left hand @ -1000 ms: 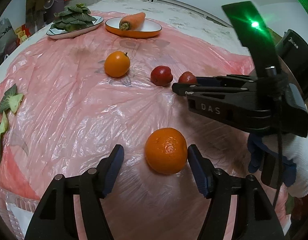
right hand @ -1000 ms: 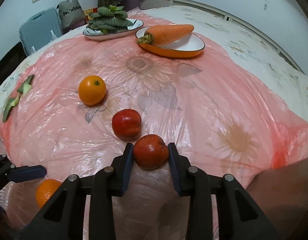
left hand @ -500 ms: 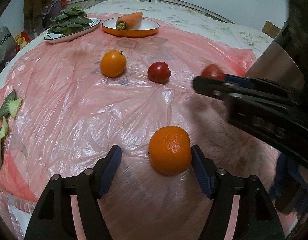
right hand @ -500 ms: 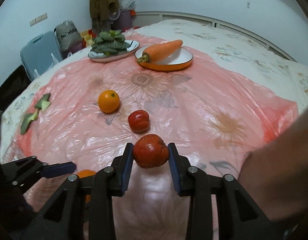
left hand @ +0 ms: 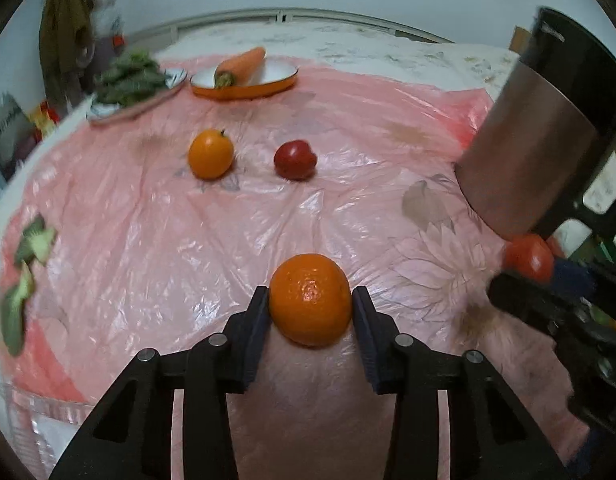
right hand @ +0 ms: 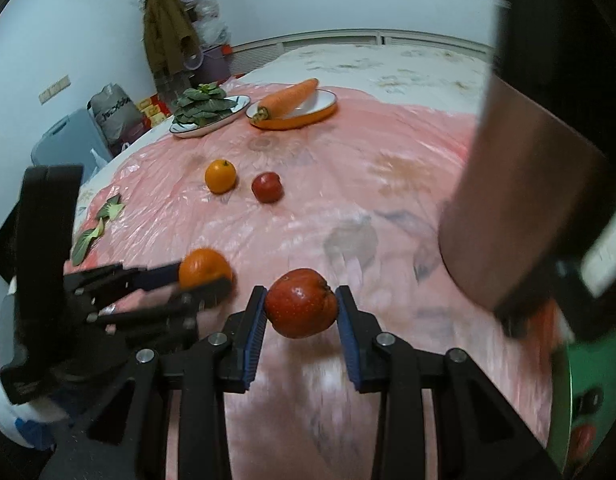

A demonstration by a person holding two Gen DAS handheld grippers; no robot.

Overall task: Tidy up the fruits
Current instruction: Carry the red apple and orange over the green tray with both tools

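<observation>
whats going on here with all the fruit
A person is sorting fruit with a hand-held tool in each hand. The left tool is closing on an orange on the pink plastic sheet. The right tool holds a red apple. Another orange fruit and red fruit wait further back.

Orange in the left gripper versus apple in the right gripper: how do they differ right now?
The orange is bright orange with dimpled peel; the apple is dark red, smooth and speckled. The orange looks round, the apple lumpier with a dented top. The left gripper is closing on the orange, low by the pink sheet; the right gripper holds the apple clear above it. Both sit between blue pads.
</observation>
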